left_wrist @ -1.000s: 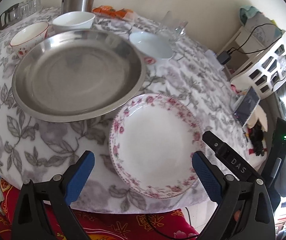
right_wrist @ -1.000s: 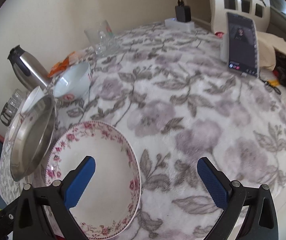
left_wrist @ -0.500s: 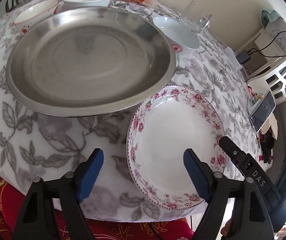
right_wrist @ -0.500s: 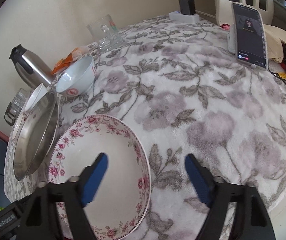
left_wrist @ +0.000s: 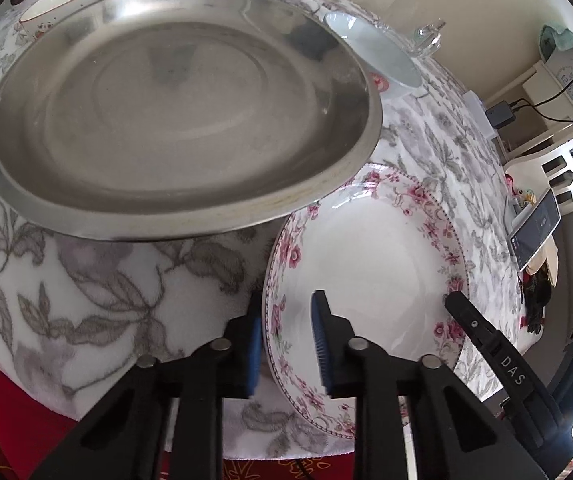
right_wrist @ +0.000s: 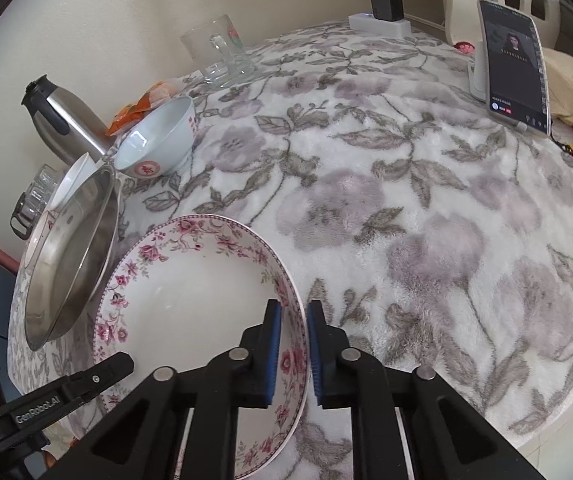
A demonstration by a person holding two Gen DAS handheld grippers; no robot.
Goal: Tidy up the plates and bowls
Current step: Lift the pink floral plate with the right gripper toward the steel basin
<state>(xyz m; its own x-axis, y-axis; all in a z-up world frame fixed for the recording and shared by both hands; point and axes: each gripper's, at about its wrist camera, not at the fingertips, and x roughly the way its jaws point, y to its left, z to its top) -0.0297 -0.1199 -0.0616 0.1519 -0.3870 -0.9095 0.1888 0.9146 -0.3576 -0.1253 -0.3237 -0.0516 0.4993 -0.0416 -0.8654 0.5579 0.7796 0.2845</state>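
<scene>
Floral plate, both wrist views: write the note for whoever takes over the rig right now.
Left gripper: jaws shut on the floral plate's near-left rim.
Right gripper: jaws shut on the same plate's opposite rim.
The plate lies on the flowered cloth, beside the steel tray. Three bowls stand loose beyond the tray, among them the pale blue bowl.
Done: plate gripped. Left: lift and place it, then sort the bowls.

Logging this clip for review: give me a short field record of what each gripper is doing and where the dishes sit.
left gripper: jaws shut on near-left rim of floral plate
right gripper: jaws shut on the plate's opposite rim
steel tray: on tablecloth, its edge overlapping the plate's rim
bowl: upright behind the tray
plate lifted: cannot tell
</scene>
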